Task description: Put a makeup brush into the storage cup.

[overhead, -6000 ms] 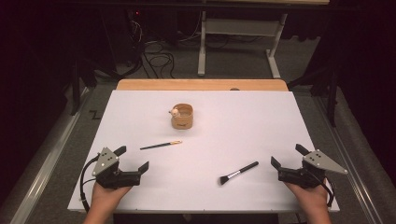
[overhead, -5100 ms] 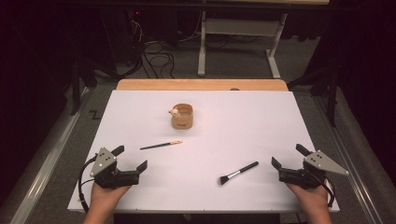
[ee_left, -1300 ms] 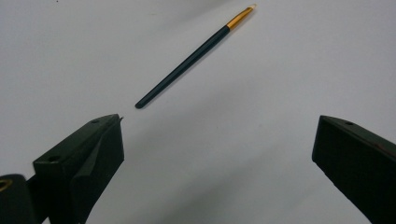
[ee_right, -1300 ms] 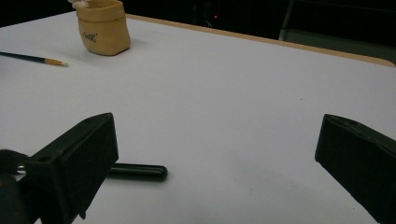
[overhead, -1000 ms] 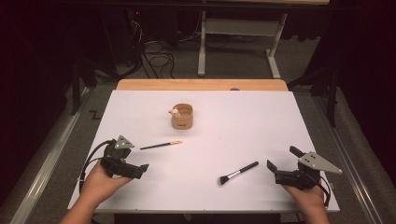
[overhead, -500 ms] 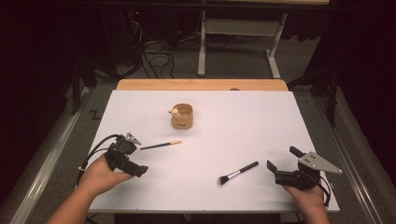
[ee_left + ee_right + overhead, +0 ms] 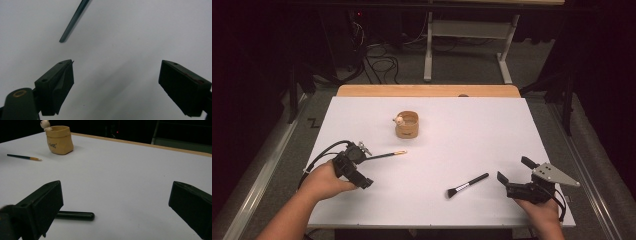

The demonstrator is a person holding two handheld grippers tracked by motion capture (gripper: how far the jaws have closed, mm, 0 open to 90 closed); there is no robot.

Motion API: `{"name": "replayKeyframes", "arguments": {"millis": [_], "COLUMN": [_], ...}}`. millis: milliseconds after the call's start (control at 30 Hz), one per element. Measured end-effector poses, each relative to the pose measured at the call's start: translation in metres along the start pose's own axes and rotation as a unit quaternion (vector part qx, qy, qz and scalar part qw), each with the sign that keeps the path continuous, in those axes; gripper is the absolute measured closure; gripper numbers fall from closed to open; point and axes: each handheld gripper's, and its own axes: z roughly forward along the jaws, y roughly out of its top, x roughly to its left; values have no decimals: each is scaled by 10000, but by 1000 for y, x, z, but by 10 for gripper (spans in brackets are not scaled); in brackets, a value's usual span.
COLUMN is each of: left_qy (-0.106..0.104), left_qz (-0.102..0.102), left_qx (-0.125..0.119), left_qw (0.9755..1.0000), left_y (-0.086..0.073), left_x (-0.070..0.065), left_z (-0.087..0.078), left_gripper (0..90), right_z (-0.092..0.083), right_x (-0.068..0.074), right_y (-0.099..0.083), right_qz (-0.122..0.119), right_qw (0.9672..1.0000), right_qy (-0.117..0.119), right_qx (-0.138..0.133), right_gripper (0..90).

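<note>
Left gripper [image 7: 362, 167] has come in from the near-left edge of the table toward the thin paintbrush [image 7: 384, 155], and now sits at that brush's handle end. Its jaws have just been narrowing but remain well apart; the left gripper view shows nothing between them, only bare sheet, with the dark handle tip [image 7: 72, 22] lying just beyond the left jaw. No contact yet. Judgement: this is the approach to a pick-up of the thin brush; the jaws need to straddle the handle before they clamp, and at present the handle lies off to one side of the gap.

Right gripper [image 7: 514, 184] is parked at the near right, jaws spread wide and empty. The black makeup brush [image 7: 468, 185] lies just to its left, bristles toward the near side; the right gripper view shows its rounded handle end [image 7: 75, 215] on the sheet just beyond the left jaw, not touched.

Small tan cup [image 7: 407, 125], with a little pale figure on its rim, stands upright at the far centre, well apart from both brushes. A likely place for them, though that is a guess.

Surface: a white sheet [image 7: 472, 135] over a wooden tabletop, whose far edge [image 7: 427, 90] shows as a tan strip. Matte, flat, uncluttered. Room beyond is dark: grey carpet, cables [image 7: 377, 52], a white desk frame [image 7: 467, 35].
</note>
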Motion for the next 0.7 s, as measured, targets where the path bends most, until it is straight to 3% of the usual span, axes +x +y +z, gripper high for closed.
{"name": "replayKeyframes", "arguments": {"millis": [200,300,367,467,700], "left_qy": [35,90,-11,69,169], "left_qz": [81,52,-46,-96,-81], "left_qx": [-14,-30,-36,-65,-29], "left_qw": [10000,9999,10000,9999,9998], "left_y": [10,15,19,26,36], "left_x": [0,1,3,7,11], "left_z": [1,2,4,4,6], "left_gripper": [145,146,151,155,163], "right_z": [0,0,0,-2,-1], "right_x": [-1,-1,-2,-2,-1], "right_y": [0,0,0,0,0], "right_qz": [-4,28,27,114,128], "right_qw": [10000,10000,10000,9999,9999], "right_qy": [8,-8,-4,22,25], "right_qx": [-18,-21,-27,-44,-56], "right_gripper": [3,2,3,2,3]}}
